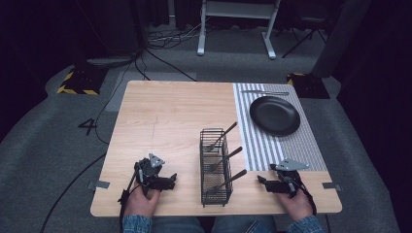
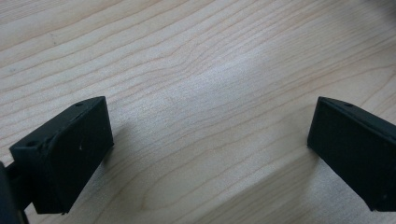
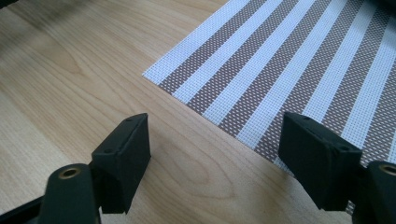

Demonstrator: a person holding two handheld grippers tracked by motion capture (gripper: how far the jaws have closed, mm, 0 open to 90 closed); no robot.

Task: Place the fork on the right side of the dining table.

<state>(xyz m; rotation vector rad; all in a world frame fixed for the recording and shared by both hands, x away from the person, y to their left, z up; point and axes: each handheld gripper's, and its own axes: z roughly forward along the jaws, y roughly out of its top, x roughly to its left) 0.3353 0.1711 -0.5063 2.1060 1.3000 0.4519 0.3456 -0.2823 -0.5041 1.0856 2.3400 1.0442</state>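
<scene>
Cutlery sits untouched: three forks lean in the wire caddy between both grippers. Left gripper and right gripper rest low, jaws spread, empty. Beyond the right one, a striped placemat holds a black plate; judging so, setting remains undone.

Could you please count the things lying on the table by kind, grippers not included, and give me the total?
Black wire mesh caddy: 1
Metal forks with dark handles standing in the caddy: 3
Round black plate: 1
Striped brown-and-white woven placemat: 1
Silver cutlery piece beyond the plate, kind too small to tell: 1
Total: 7
</scene>
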